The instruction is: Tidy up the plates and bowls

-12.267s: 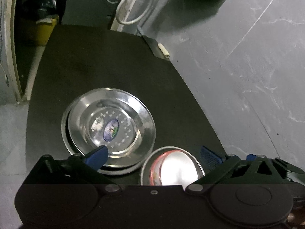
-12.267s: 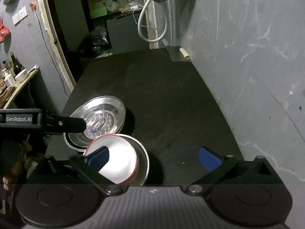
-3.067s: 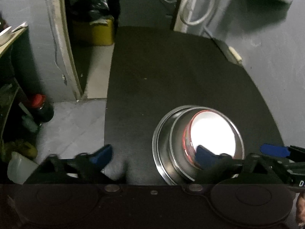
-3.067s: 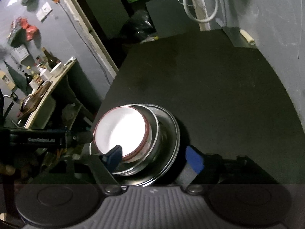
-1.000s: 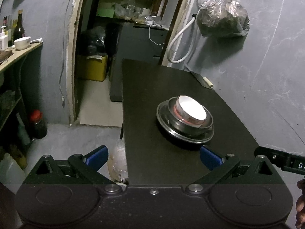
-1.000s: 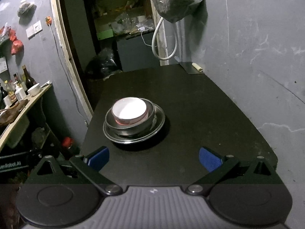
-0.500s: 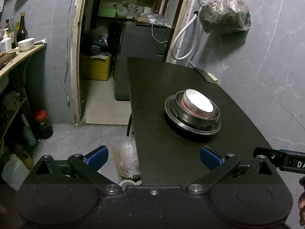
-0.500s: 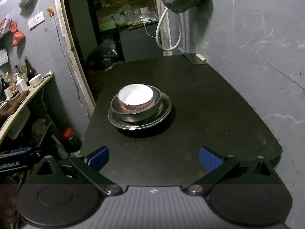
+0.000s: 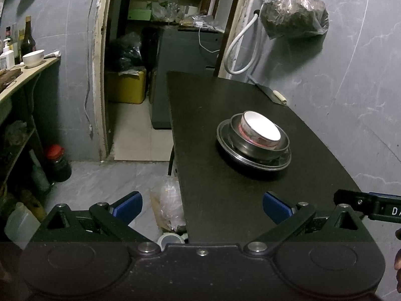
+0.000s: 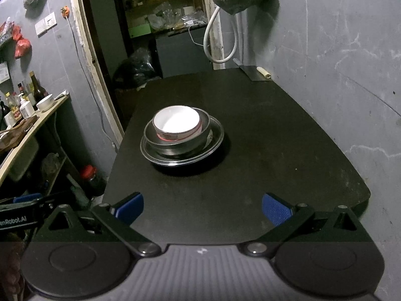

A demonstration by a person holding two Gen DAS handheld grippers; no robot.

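Observation:
On the black table [image 10: 263, 150] stands one stack: a white bowl with a red band [image 10: 177, 121] sits inside a steel bowl [image 10: 175, 145], which rests on steel plates [image 10: 215, 140]. The left wrist view shows the same white bowl [image 9: 262, 128] in the steel bowl [image 9: 260, 148] on the plates [image 9: 224, 138], right of centre. My left gripper [image 9: 202, 204] is open and empty, held back over the table's near left edge. My right gripper [image 10: 202, 207] is open and empty, well short of the stack.
A knife with a pale handle [image 10: 258, 71] lies at the table's far right corner by the grey wall. Left of the table are floor, a doorway, a red-capped jar [image 9: 56, 159], a plastic bag [image 9: 168, 200] and a shelf with bottles and a bowl [image 10: 45, 104].
Both grippers have pulled back and up from the stack, which now looks smaller and farther off. Earlier the bowls were set onto the plates. Both grippers stay open.

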